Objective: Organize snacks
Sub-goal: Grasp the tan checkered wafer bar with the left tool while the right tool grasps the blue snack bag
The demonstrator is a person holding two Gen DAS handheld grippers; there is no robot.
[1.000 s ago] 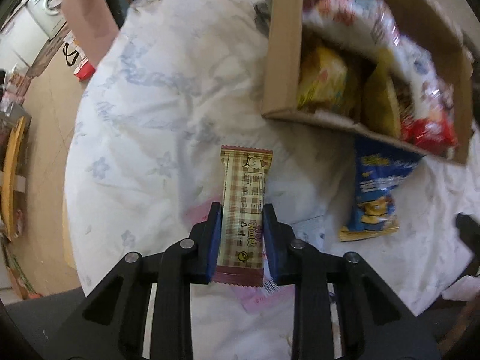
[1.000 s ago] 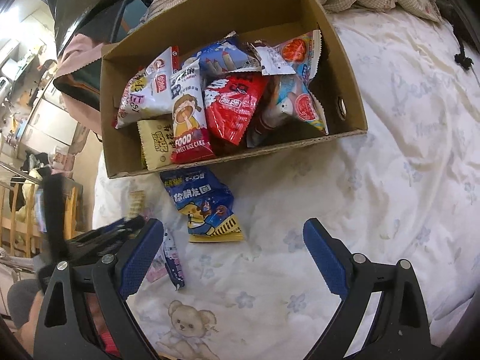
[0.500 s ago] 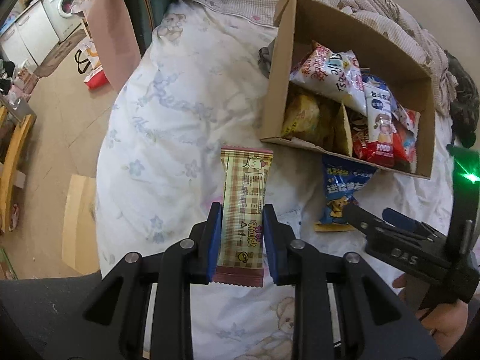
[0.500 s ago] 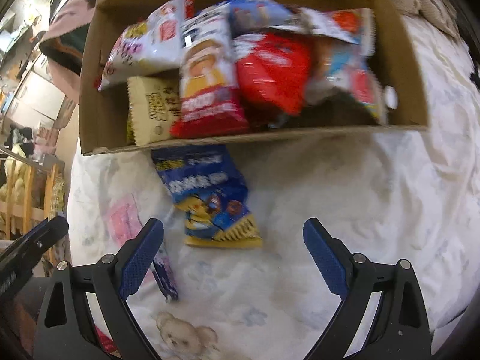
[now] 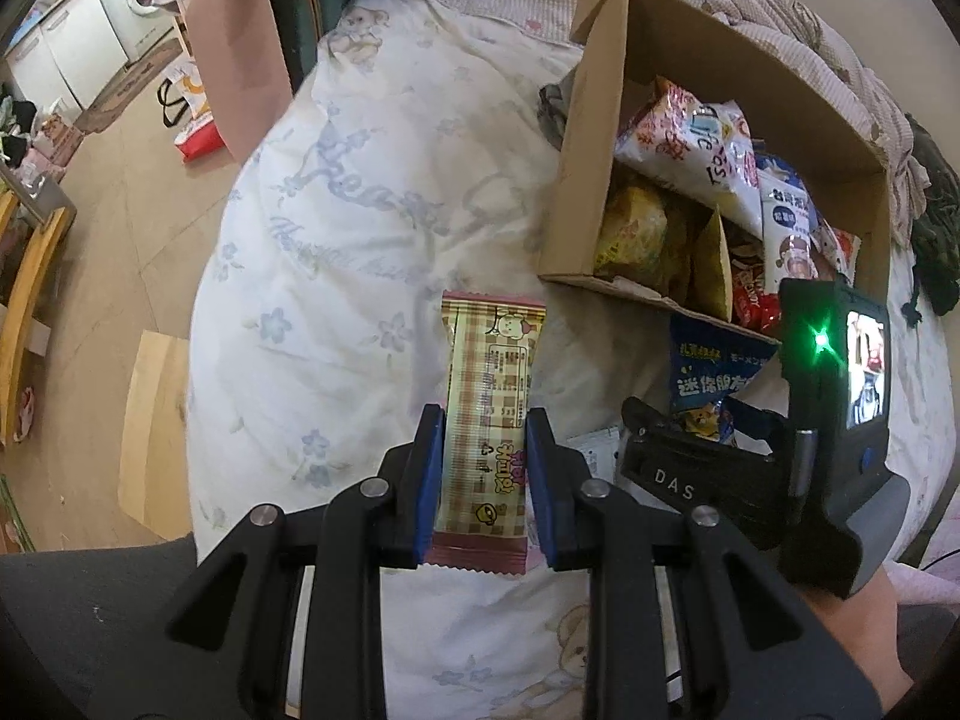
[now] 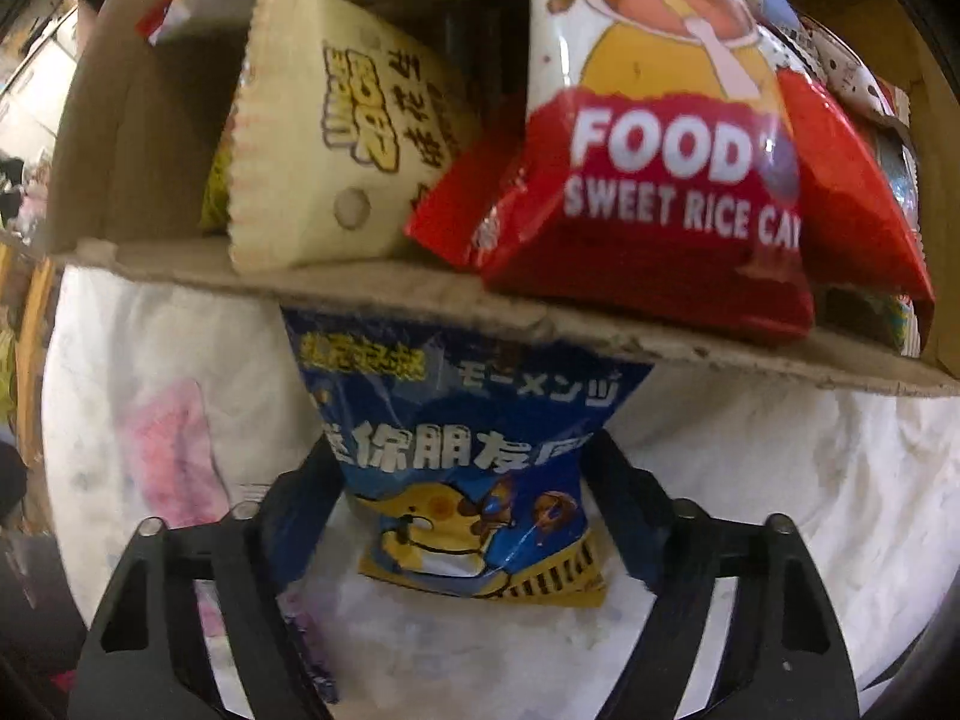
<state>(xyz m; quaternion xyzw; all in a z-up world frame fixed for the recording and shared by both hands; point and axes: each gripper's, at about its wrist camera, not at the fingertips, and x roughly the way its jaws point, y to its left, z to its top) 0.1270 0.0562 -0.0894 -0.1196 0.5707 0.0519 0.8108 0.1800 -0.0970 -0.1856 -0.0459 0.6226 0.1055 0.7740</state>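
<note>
My left gripper (image 5: 483, 456) is shut on a beige plaid snack bar (image 5: 487, 420) and holds it above the bed, left of the cardboard box (image 5: 591, 120) full of snack bags. My right gripper (image 6: 462, 480) is low on the bed with its fingers on either side of a blue snack bag (image 6: 474, 468) that lies against the box's near wall (image 6: 420, 300). The fingers touch or nearly touch the bag's sides. The right gripper's body (image 5: 780, 456) and the blue bag (image 5: 714, 372) also show in the left wrist view.
The box holds a red "sweet rice cake" bag (image 6: 660, 180), a cream packet (image 6: 336, 138) and several others. A pink wrapper (image 6: 168, 450) lies on the white floral bedding (image 5: 360, 210) left of the blue bag. The bed edge and wooden floor (image 5: 120, 240) are to the left.
My right gripper has dropped down and forward to the blue bag and its fingers have closed in around it. My left gripper holds the bar as before and has risen and pulled back a little.
</note>
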